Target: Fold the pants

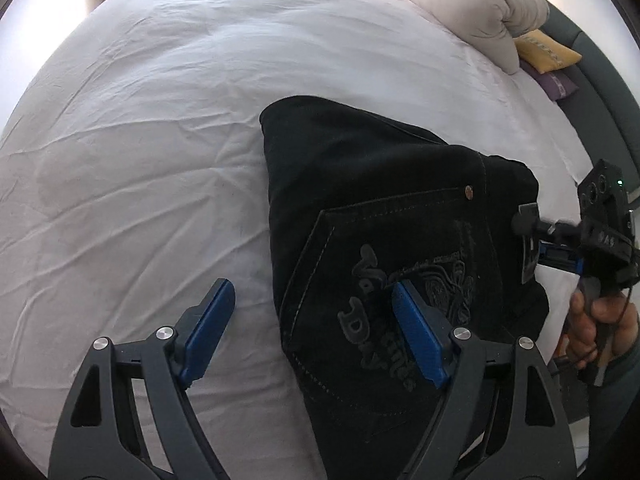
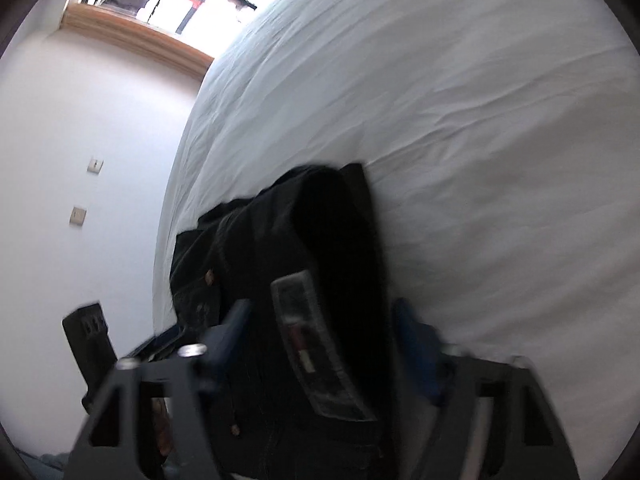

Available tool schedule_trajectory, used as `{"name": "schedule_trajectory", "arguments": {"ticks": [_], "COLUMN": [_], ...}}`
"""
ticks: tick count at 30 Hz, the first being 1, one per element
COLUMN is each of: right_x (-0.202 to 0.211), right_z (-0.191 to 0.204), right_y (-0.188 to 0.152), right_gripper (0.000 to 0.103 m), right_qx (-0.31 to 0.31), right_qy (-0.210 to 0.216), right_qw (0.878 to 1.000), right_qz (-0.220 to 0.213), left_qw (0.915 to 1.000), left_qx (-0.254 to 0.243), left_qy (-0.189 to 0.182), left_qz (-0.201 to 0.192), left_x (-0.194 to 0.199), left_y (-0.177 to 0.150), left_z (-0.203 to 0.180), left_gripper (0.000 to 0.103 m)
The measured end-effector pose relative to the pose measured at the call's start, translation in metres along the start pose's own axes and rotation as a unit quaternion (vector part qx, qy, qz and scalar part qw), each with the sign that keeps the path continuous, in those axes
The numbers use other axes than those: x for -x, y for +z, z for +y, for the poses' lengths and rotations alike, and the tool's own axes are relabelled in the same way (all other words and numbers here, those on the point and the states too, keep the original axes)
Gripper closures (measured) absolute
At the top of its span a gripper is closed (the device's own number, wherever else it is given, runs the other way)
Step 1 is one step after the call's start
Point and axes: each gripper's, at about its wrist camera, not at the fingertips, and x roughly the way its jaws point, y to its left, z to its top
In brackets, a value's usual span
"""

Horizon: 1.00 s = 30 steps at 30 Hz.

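Black pants (image 1: 384,216) folded into a compact bundle on white bed sheet (image 1: 152,128), back pocket with embroidered lettering facing up. Near edge of bed on right-hand side.

Risks, judged from layout:
- Bundle thick and springy-looking; top layer likely to flop open if released unevenly or nudged sideways.
- Right wrist view blurred, suggests fast motion; a snagged waistband or label could drag whole stack off square.
- Sheet already wrinkled; pushing across it may bunch fabric underneath and skew the fold.
- Bundle sits close to mattress edge in right view; a hard tug toward that side could pull it over.

Left tool (image 1: 316,320): wide open, holding nothing. Right-side pad (image 1: 416,336) over the pocket, contact not certain; other pad over bare sheet, just beside bundle's edge.

Right tool (image 2: 320,320): spread wide, straddling waistband end with white label (image 2: 316,344) between the pads. Touching or merely around, cannot tell through blur. No pinch visible.

Beige duvet (image 1: 460,8) and yellow cushion (image 1: 548,54) well apart, at head of bed.
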Motion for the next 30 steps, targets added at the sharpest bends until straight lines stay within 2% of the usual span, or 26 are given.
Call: {"name": "schedule_trajectory", "arguments": {"ticks": [1, 2, 3, 5, 8, 11, 13, 14, 17, 19, 24, 30], "right_x": [0.002, 0.002, 0.001, -0.001, 0.001, 0.005, 0.011, 0.025, 0.027, 0.032, 0.022, -0.03], "right_z": [0.006, 0.01, 0.014, 0.02, 0.033, 0.057, 0.073, 0.074, 0.102, 0.117, 0.154, 0.18], "right_y": [-0.002, -0.002, -0.002, -0.001, -0.003, -0.007, -0.009, -0.011, -0.011, -0.004, 0.03, 0.088], "right_gripper": [0.045, 0.048, 0.054, 0.062, 0.073, 0.081, 0.083, 0.084, 0.084, 0.085, 0.085, 0.085], "right_qx": [0.012, 0.027, 0.029, 0.032, 0.063, 0.095, 0.113, 0.122, 0.137, 0.14, 0.149, 0.151], "right_qy": [-0.018, -0.039, -0.047, -0.067, -0.105, -0.136, -0.139, -0.139, -0.134, -0.12, -0.083, -0.077], "right_qw": [1.0, 0.999, 0.998, 0.997, 0.993, 0.986, 0.983, 0.982, 0.981, 0.981, 0.983, 0.983], "right_qz": [0.003, 0.005, 0.006, 0.005, -0.001, -0.015, -0.025, -0.029, -0.042, -0.053, -0.073, -0.069], "left_qw": [1.0, 0.9999, 0.9999, 0.9999, 0.9997, 0.9997, 0.9997, 0.9996, 0.9992, 0.999, 0.9972, 0.9963], "left_qx": [-0.004, -0.007, -0.01, -0.016, -0.024, -0.022, -0.018, -0.017, -0.011, -0.011, -0.007, -0.007], "left_qy": [-0.006, -0.012, -0.003, 0.002, -0.003, -0.011, -0.019, -0.023, -0.036, -0.029, -0.005, 0.034], "left_qz": [0.001, 0.005, 0.006, 0.003, 0.003, 0.002, -0.002, -0.003, -0.01, -0.032, -0.075, -0.079], "left_x": [-0.001, -0.003, -0.004, -0.003, -0.001, 0.004, 0.011, 0.014, 0.033, 0.054, 0.088, 0.062], "left_y": [0.002, 0.003, 0.004, 0.004, 0.005, 0.007, 0.009, 0.01, 0.016, 0.024, 0.059, 0.113], "left_z": [-0.002, -0.005, -0.008, -0.012, -0.016, -0.016, -0.015, -0.014, -0.01, -0.005, 0.025, 0.069], "left_gripper": [0.045, 0.055, 0.057, 0.071, 0.079, 0.083, 0.085, 0.085, 0.086, 0.086, 0.086, 0.085]}}
